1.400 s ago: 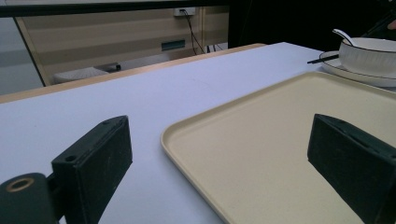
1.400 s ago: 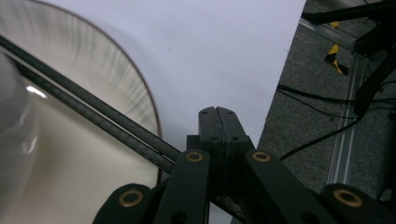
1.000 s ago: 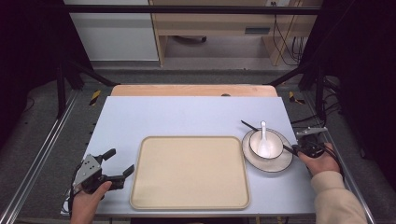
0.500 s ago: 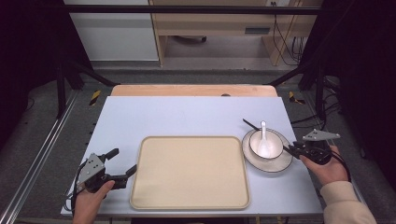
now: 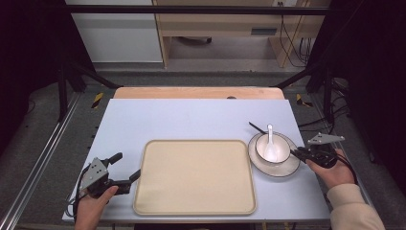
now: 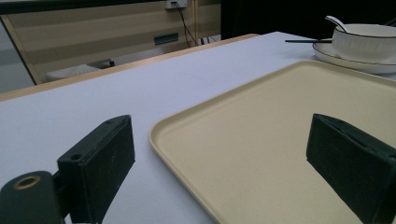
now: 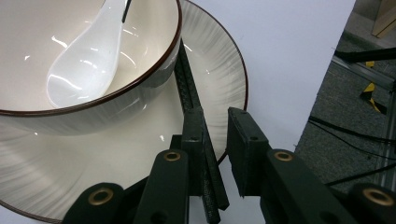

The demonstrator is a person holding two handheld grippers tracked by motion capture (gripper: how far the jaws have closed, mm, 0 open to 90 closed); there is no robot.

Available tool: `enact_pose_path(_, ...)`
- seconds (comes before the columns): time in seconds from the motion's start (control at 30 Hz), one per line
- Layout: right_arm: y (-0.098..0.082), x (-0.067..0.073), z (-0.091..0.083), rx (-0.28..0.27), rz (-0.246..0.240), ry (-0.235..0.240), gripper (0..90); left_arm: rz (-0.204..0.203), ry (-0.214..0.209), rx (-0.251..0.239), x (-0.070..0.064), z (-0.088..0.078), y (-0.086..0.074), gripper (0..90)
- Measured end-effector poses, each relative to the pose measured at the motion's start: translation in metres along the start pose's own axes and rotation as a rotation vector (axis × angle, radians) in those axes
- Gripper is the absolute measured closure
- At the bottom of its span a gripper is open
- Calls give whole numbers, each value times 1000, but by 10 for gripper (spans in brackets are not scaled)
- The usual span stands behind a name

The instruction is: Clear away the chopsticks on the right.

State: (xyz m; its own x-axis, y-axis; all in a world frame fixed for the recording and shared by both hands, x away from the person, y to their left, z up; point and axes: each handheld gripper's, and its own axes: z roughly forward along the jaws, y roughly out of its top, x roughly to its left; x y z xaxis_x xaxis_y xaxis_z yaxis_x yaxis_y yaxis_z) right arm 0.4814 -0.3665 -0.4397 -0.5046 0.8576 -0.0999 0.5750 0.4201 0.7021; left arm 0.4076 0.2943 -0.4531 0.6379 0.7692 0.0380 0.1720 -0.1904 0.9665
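**Black chopstick lies lengthwise in the right jaws**

Black chopstick (image 7: 187, 79) rests on the plate (image 7: 219, 79) against the bowl (image 7: 93, 112), its long axis running straight away from the right gripper (image 7: 215, 119). Its near end sits between those jaws, which have just been closing and are not yet clamped. The left gripper (image 6: 219, 154) gapes wide at the tray (image 6: 261, 116), well apart.

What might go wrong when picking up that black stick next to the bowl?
The right hand-held gripper has just been closing its jaws around the thin black chopstick, but a gap still shows on one side.
1. The chopstick is thin and may slip out or tip when it is lifted.
2. It lies on the plate right by the bowl, so pulling it might nudge the bowl and rattle the spoon.
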Motion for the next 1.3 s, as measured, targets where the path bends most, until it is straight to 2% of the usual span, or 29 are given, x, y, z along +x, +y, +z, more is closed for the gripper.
enact_pose_path(0.33,1,-5,8,21,-7,12,780,1,-2,2,0,0,0,76)
enact_pose_path(0.5,1,-5,12,31,-13,36,824,1,-1,-1,0,0,0,77)
enact_pose_path(0.57,1,-4,13,28,-26,26,856,1,0,2,0,-1,0,77)
enact_pose_path(0.63,2,-2,12,22,-17,11,857,1,2,1,0,-1,0,78)
enact_pose_path(0.73,1,-1,8,-16,-9,-27,858,3,5,1,0,-3,0,78)
enact_pose_path(0.83,1,4,-3,-71,28,-71,858,3,10,-1,0,-4,0,79)
enact_pose_path(0.9,3,15,-16,-118,36,-125,858,4,14,-2,-1,-5,0,79)
enact_pose_path(1.0,8,38,-35,-185,24,-167,858,6,19,-5,-2,-7,0,80)
enact_pose_path(1.13,16,89,-54,-257,-1,-140,858,11,26,-8,-4,-10,0,80)
enact_pose_path(1.3,24,136,-53,-267,0,-52,858,14,34,-8,-5,-10,0,83)
